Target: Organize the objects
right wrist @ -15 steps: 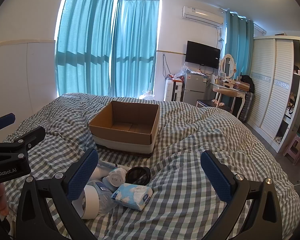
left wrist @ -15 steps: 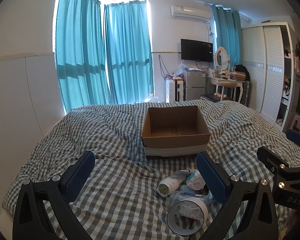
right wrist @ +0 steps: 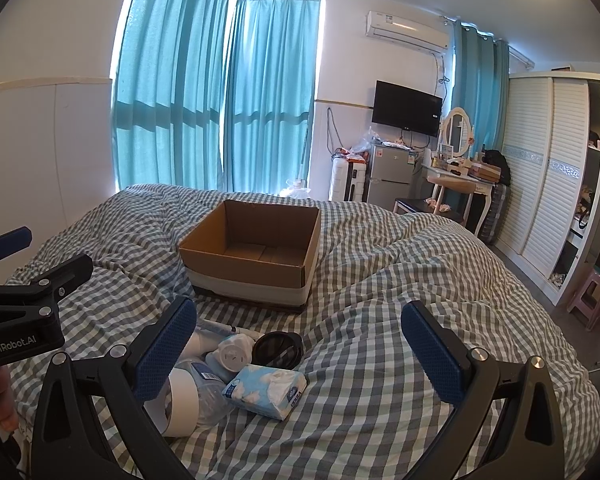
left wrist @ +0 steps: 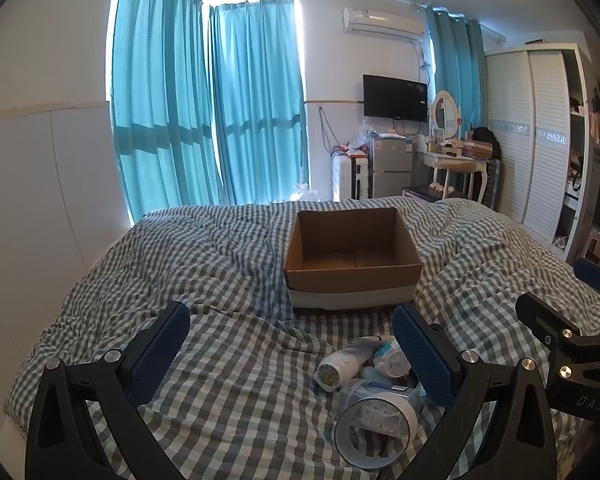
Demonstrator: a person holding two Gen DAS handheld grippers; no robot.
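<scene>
An open, empty cardboard box (left wrist: 353,258) (right wrist: 252,258) stands on the checked bed. In front of it lies a pile: a white tape roll (left wrist: 374,426) (right wrist: 182,404), a white bottle (left wrist: 340,366), a clear plastic bottle (right wrist: 208,386), a small white cap-like item (right wrist: 232,354), a black round lid (right wrist: 278,350) and a blue tissue pack (right wrist: 266,390). My left gripper (left wrist: 290,344) is open and empty, just left of and above the pile. My right gripper (right wrist: 300,340) is open and empty above the pile's right side.
The checked duvet (left wrist: 180,264) is rumpled with folds around the box. A white headboard wall (left wrist: 40,200) runs along the left. Beyond the bed stand teal curtains (left wrist: 204,112), a small fridge (right wrist: 390,178), a dressing table (right wrist: 460,184) and a white wardrobe (right wrist: 540,184).
Both grippers have barely moved; nothing was picked up or shifted.
</scene>
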